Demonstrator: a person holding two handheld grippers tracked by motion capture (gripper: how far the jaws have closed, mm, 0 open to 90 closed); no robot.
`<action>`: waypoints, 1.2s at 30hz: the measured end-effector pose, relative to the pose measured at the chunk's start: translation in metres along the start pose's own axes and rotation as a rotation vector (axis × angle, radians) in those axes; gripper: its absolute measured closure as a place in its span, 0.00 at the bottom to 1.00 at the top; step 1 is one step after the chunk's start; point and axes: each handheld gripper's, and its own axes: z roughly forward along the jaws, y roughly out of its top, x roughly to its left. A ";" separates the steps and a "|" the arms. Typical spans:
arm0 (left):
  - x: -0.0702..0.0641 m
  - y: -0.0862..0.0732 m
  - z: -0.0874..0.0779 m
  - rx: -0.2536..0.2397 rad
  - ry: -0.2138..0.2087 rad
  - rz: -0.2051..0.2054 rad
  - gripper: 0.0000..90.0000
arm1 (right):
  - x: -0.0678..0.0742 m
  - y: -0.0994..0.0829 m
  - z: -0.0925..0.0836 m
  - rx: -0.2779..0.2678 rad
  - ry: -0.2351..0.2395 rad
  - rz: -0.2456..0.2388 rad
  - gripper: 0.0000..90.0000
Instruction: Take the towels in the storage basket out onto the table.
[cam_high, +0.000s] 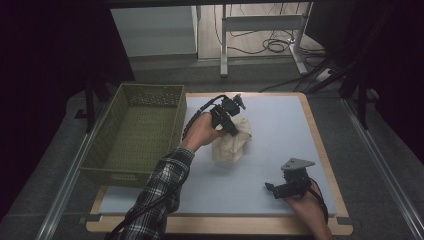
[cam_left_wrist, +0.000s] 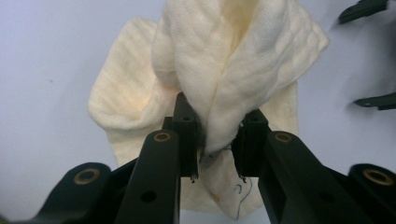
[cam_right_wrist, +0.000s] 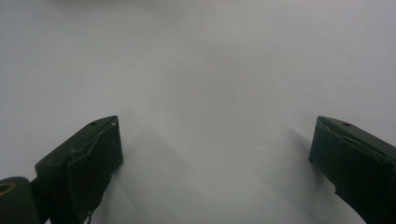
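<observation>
A crumpled cream cloth (cam_high: 231, 143) lies bunched on the pale blue mat (cam_high: 280, 125) near the table's middle. My left gripper (cam_high: 232, 131) reaches down into its top from the left. In the left gripper view a raised fold of the cloth (cam_left_wrist: 233, 60) is pinched between the two black pads, so the left gripper (cam_left_wrist: 217, 128) is shut on it, while the rest of the cloth spreads on the mat below. My right gripper (cam_high: 271, 190) rests low at the front right of the mat. Its jaws stand wide apart, and the right gripper (cam_right_wrist: 215, 140) has only bare mat between them.
A green woven basket (cam_high: 107, 172) stands along the left edge of the mat, beside my left forearm in a plaid sleeve (cam_high: 160, 187). The mat lies on a wooden board (cam_high: 320, 145). Beyond the table are desk legs and cables on the floor (cam_high: 272, 45).
</observation>
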 end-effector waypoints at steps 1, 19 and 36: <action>0.001 -0.002 0.006 -0.002 -0.005 -0.003 0.82 | 0.000 0.000 0.000 0.000 0.000 0.000 0.03; -0.002 -0.048 0.003 -0.239 -0.019 -0.051 0.48 | -0.001 0.000 0.000 -0.005 0.001 0.008 0.05; -0.036 -0.087 0.042 -0.419 -0.030 -0.032 0.50 | -0.015 0.017 -0.003 -0.057 0.089 0.029 0.56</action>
